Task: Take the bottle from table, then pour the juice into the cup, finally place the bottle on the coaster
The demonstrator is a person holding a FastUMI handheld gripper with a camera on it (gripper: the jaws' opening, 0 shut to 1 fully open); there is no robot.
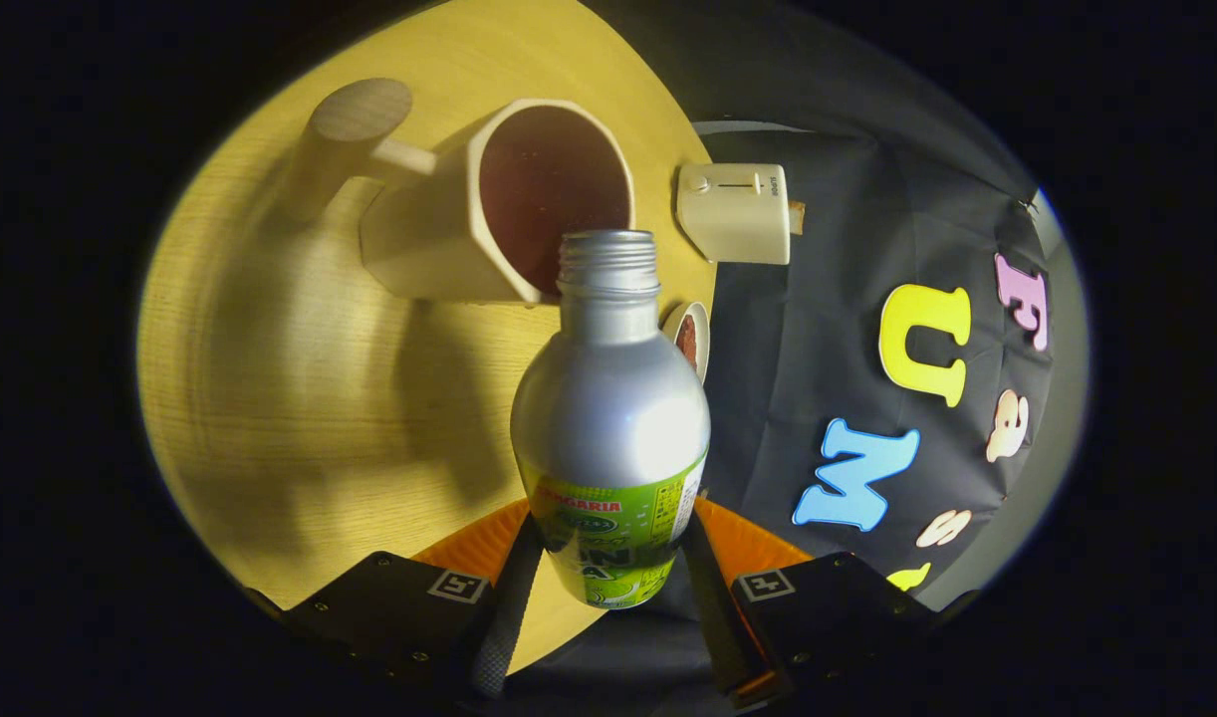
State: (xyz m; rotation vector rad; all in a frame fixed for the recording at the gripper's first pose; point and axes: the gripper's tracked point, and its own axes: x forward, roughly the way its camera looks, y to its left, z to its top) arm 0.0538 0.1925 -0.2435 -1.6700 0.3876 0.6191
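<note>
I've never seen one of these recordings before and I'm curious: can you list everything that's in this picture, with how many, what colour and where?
bottle: one, silver with a green label, cap off, held between the fingers, its mouth at the cup's rim.
cup: one, cream with a dark inside and a side handle, on the table just beyond the bottle.
coaster: one, pale rim with a brown face, beside the bottle's shoulder.
cream box: one, at the table's edge beside the cup.
table: one, round, light wood.
gripper: one, both fingers pressing the bottle's label.
</note>
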